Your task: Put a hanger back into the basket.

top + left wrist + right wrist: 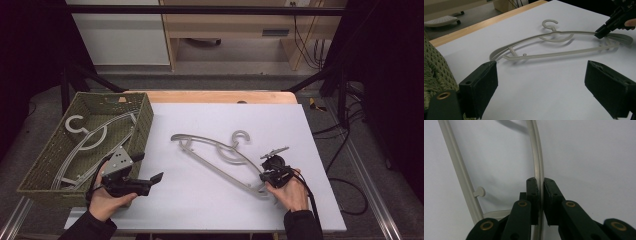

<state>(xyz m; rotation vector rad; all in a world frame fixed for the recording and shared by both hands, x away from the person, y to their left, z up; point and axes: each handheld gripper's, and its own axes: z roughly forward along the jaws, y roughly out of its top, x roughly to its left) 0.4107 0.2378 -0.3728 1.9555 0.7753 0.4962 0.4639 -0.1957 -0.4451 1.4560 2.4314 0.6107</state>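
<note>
A grey plastic hanger (215, 150) lies flat on the white tabletop (210, 205), hook toward the far side. My right gripper (263, 173) is at its right end, shut on the curved upper arm. In the right gripper view the black pads (534, 192) pinch that thin grey arm (537, 157) between them. The left gripper view shows the hanger (554, 53) ahead, with the right gripper (599, 33) clamped on its far end. My left gripper (148, 167) is held open just above the table at the left, nothing between its jaws (541, 67).
A green woven basket (145, 125) stands at the table's left, holding several more grey hangers (85, 132). Its wall (436, 65) is right beside my left gripper. A wooden strip (215, 96) borders the table's far edge, with dark frame posts beyond.
</note>
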